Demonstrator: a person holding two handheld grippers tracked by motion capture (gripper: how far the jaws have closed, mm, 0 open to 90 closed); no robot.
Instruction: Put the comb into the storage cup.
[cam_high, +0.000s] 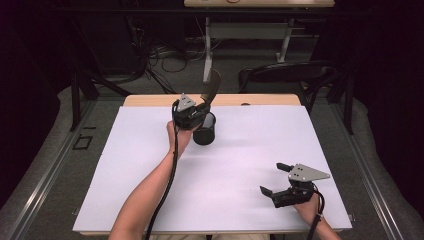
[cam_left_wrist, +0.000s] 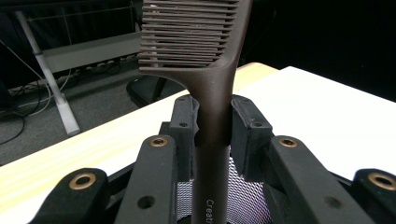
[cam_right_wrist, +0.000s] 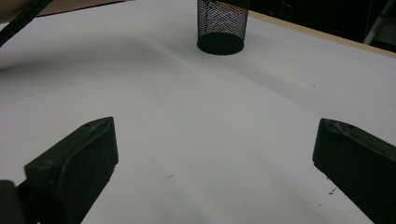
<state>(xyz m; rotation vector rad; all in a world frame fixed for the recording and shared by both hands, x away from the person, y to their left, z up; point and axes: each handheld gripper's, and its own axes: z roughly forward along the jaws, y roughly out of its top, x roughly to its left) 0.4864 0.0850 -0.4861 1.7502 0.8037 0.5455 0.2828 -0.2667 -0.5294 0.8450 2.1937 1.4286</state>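
Note:
A dark brown comb (cam_left_wrist: 212, 84) stands upright, its handle pinched between the jaws of my left gripper (cam_left_wrist: 212, 119), its teeth at the top. The handle's lower end reaches into a black mesh cup (cam_left_wrist: 243, 196) directly below. From above, that left gripper (cam_high: 200, 107) hovers over the mesh cup (cam_high: 204, 131) at the table's far middle, with the comb (cam_high: 211, 87) sticking up past it. My right gripper (cam_high: 274, 179) rests near the front right corner, jaws wide apart and bare. The right gripper view looks across the white sheet to the mesh cup (cam_right_wrist: 221, 25).
A white sheet (cam_high: 150, 165) covers most of the wooden table (cam_high: 150, 100). Behind the table stand a black chair (cam_high: 290, 75), a desk frame and floor cables. A cable trails from each gripper along the forearm.

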